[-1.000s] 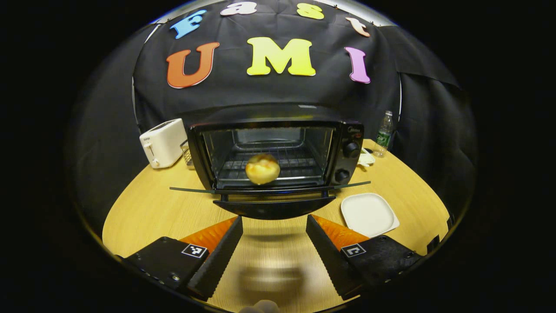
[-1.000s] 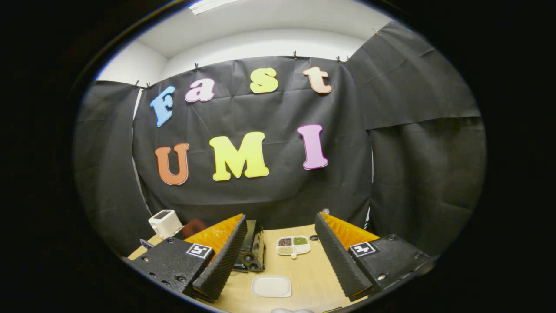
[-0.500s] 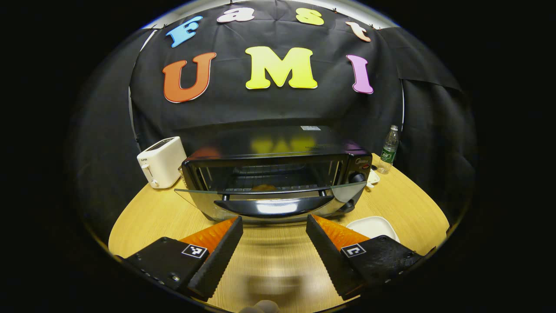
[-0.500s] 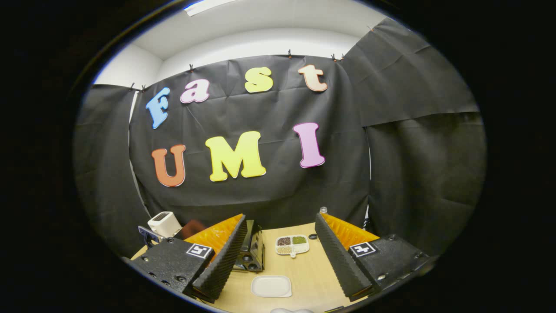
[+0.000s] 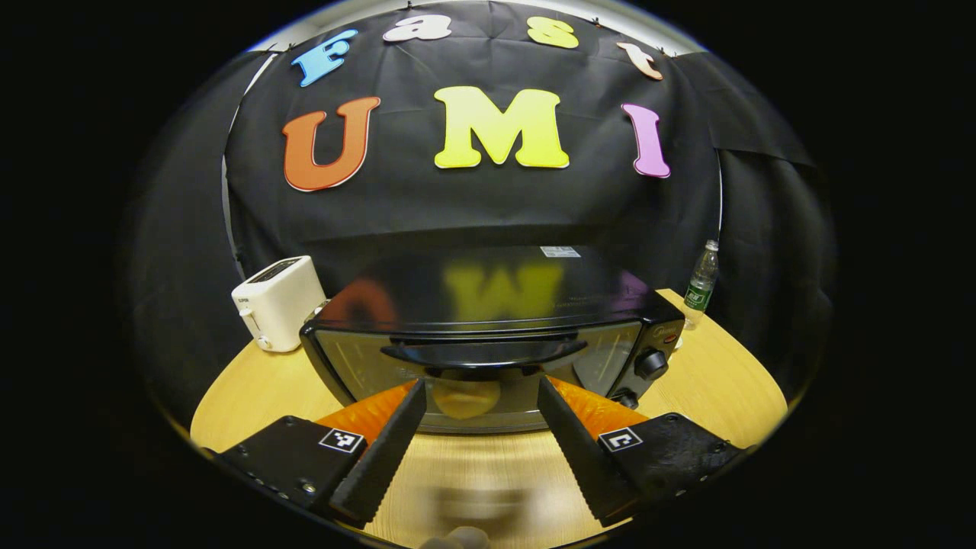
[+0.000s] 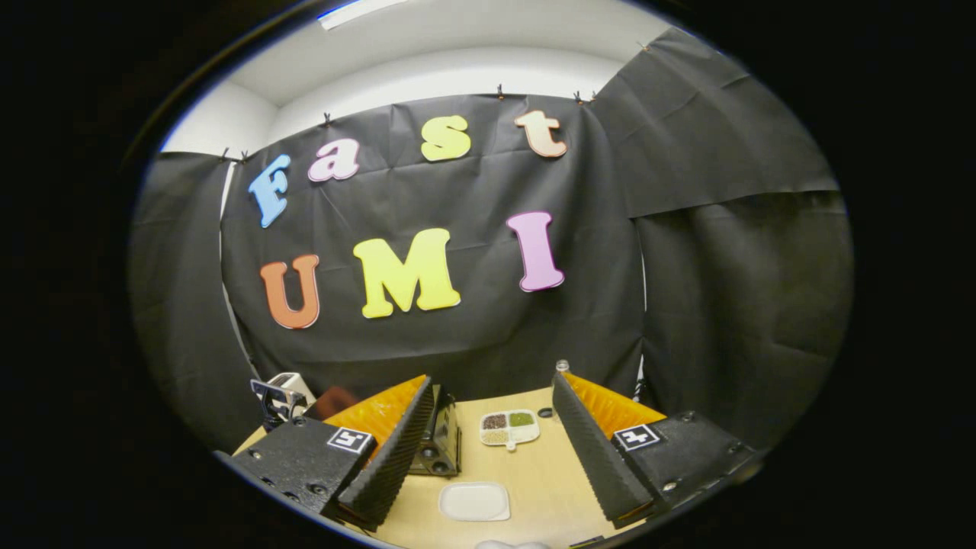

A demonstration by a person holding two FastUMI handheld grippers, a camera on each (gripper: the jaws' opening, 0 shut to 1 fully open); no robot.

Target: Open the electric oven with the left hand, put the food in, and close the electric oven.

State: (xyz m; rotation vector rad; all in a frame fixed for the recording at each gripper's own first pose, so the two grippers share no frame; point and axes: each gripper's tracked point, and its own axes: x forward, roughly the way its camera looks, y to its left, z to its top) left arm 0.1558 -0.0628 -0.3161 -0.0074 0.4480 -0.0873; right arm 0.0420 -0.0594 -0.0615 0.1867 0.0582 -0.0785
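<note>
The black electric oven stands on the wooden table with its glass door up against the front. Through the glass I see a round golden bun inside. The door handle runs across the top of the door. My left gripper is open, its fingertips close to the glass just below the handle, one on each side of the bun. I cannot tell whether they touch the door. My right gripper is open, holds nothing and hangs above the table, with the oven's knob side behind its left finger.
A white toaster stands left of the oven and a water bottle at its back right. An empty white plate and a divided dish of grains lie on the table to the oven's right.
The oven door swung up from flat open to shut, with the bun now behind the glass. My left gripper rose and moved closer to the oven. The right gripper barely moved.
</note>
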